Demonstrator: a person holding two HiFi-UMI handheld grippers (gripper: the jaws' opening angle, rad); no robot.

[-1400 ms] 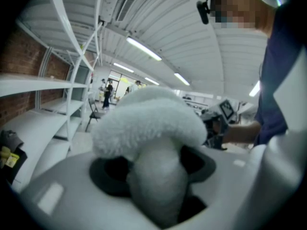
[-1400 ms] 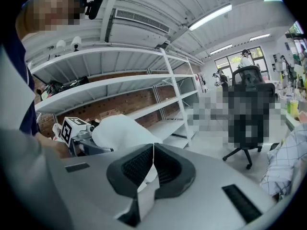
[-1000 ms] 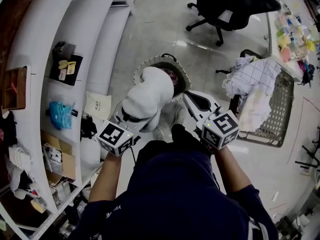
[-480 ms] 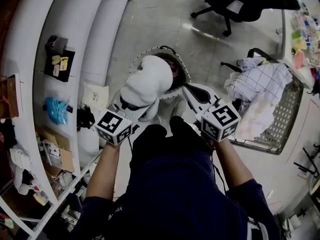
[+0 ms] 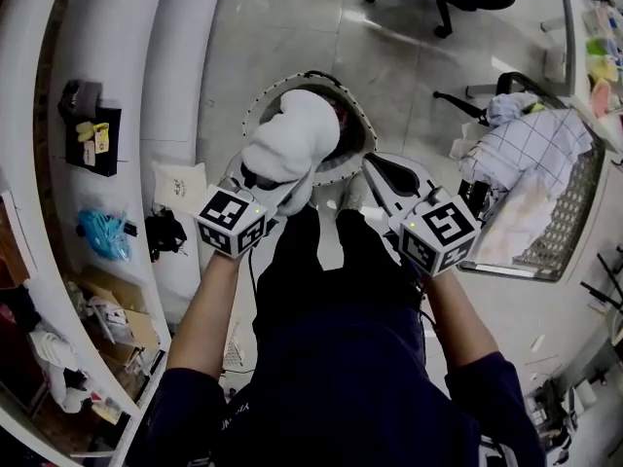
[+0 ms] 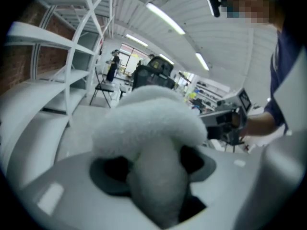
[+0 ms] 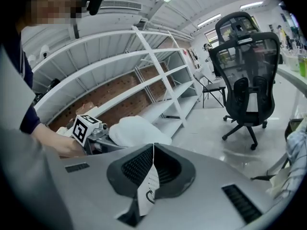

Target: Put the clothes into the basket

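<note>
Two tools are out in front of the person, one in each hand. The left tool [image 5: 255, 189] is clamped on a bulky white fleece garment [image 5: 292, 139]; its own view shows a thick roll of the pile wedged between the pads, which hold the jaws well apart, with the rest of the garment bulging over the top. The right tool [image 5: 383, 172] has its jaws pressed together on a small white printed tag [image 7: 149, 186], which sticks out below the ribbed pads. I can't tell what the tag belongs to.

From above, the fleece garment hangs over the left half of a round, white-rimmed basket [image 5: 362, 125] standing on the grey floor [image 5: 292, 27] just ahead of the person's feet. Whether the garment touches the rim is hard to say. Something dark lies inside the basket. The right tool sits just beside the basket's right edge, tips pointing towards it.

Well off to the right stands a wire-mesh basket [image 5: 560, 217] heaped with laundry, a white checked cloth [image 5: 531, 149] on top. Curved white shelving [image 5: 185, 66] runs along the left, with small oddments on it. A black office chair [image 7: 247, 75] stands further back.
</note>
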